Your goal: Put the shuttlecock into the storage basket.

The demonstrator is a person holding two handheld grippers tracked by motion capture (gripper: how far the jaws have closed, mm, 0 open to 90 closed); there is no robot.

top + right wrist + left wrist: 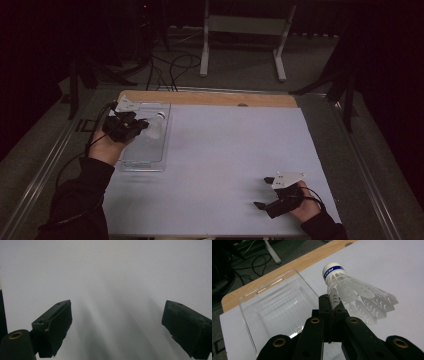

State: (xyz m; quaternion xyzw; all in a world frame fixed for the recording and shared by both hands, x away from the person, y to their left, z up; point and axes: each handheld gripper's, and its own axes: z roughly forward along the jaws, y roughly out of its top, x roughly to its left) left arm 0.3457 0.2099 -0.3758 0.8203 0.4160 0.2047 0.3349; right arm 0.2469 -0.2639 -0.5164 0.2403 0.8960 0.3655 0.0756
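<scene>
Your left claw pinches the shuttlecock by its skirt — lower it gently into the clear tray at nine o'clock, then let go. Your right claw waits wide open.

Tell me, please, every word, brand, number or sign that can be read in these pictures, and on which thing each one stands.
"PEAK": white letters on the blue band around the white shuttlecock's cork head; the last letter is partly turned away, so I am not fully sure.
The grey plates on the left gripper and right gripper carry small marks, too tiny to read.

shuttlecock | blue band on cork | white lettering, partly readable: "PEAK"
</scene>
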